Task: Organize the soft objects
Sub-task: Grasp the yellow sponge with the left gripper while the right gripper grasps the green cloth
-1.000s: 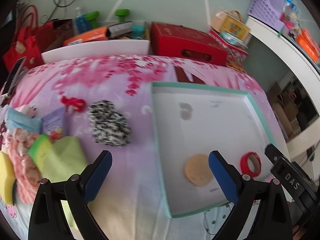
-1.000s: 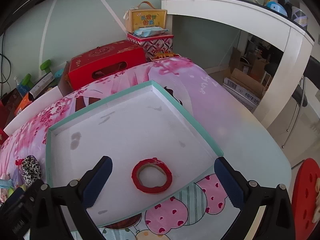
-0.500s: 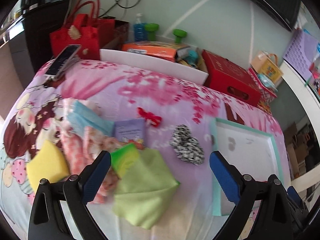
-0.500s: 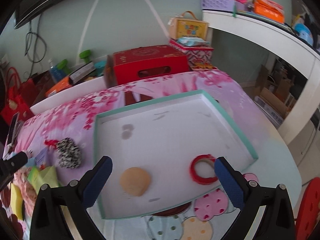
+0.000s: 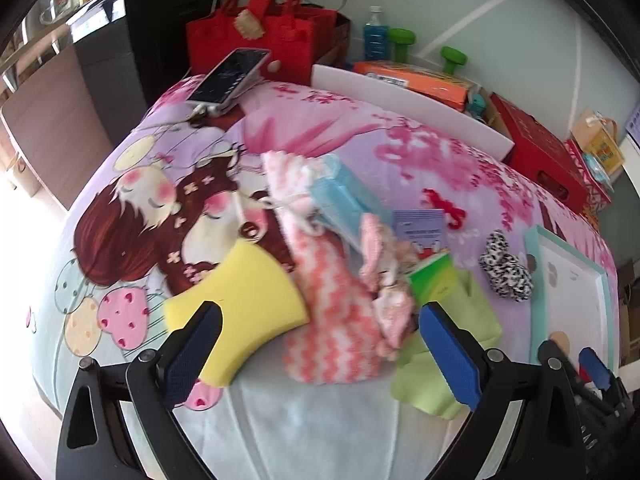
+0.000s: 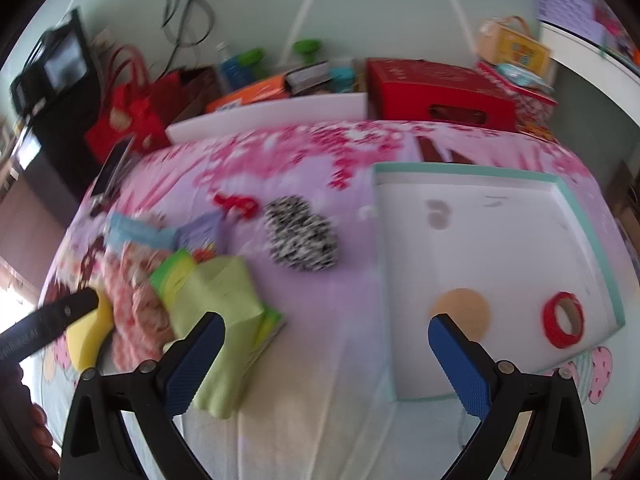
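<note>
A heap of soft things lies on the pink cartoon cloth: a yellow sponge [image 5: 244, 304], a pink zigzag cloth [image 5: 332, 304], a light green cloth [image 5: 464, 340] and a black-and-white scrunchie [image 5: 506, 272]. My left gripper [image 5: 320, 356] hovers open just in front of the sponge and zigzag cloth, holding nothing. In the right wrist view my right gripper [image 6: 328, 360] is open and empty, between the green cloth [image 6: 218, 312] and the white tray with a teal rim [image 6: 576, 216]. The tray holds a tan disc [image 6: 464, 308] and a red tape roll [image 6: 562, 324]. The scrunchie [image 6: 302, 238] lies left of the tray.
A blue packet [image 5: 344, 204], a purple card [image 5: 418, 228] and a red bow [image 5: 446, 204] lie among the heap. A phone [image 5: 228, 76] rests at the far corner by a red bag [image 5: 260, 36]. Red box [image 6: 436, 90], bottles and a white board [image 6: 268, 116] line the back.
Both grippers swung left. The left view went from the tray to the heap of soft things; the right view went from the tray alone to tray plus heap. Both stayed open.
</note>
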Demonstrator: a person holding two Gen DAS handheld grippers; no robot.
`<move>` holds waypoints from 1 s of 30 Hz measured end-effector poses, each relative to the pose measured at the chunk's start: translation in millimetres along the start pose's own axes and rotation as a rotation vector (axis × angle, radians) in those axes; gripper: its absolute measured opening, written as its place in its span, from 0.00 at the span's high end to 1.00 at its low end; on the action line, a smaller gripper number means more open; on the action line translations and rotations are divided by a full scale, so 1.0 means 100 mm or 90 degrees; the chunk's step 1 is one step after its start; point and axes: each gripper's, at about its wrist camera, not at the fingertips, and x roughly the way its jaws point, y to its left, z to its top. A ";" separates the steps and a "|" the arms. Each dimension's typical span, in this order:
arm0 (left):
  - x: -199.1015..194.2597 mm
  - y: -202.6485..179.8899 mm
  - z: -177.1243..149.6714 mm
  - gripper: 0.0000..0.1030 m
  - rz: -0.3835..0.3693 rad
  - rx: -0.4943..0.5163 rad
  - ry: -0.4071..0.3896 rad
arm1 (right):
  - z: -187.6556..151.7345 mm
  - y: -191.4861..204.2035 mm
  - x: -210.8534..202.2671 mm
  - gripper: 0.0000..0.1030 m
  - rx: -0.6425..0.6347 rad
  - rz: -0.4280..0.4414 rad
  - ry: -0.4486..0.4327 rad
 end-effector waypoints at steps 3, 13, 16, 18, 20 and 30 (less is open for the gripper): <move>0.03 0.13 -0.03 0.04 0.027 0.010 0.008 | -0.06 0.23 0.10 0.00 -0.035 0.023 0.024; 0.36 0.34 -0.09 0.04 0.043 0.061 0.079 | -0.17 0.43 0.31 0.00 -0.083 0.009 0.064; 0.45 0.36 -0.11 0.04 0.069 0.081 0.093 | -0.16 0.42 0.34 0.00 -0.082 0.003 0.064; 0.49 0.41 -0.10 0.04 0.079 0.076 0.099 | -0.16 0.42 0.33 0.00 -0.083 0.004 0.062; 0.51 0.48 -0.09 0.04 0.085 0.061 0.101 | -0.17 0.43 0.32 0.00 -0.087 0.004 0.061; 0.65 0.69 -0.05 0.07 0.059 -0.007 0.112 | -0.17 0.50 0.29 0.23 -0.092 0.075 0.054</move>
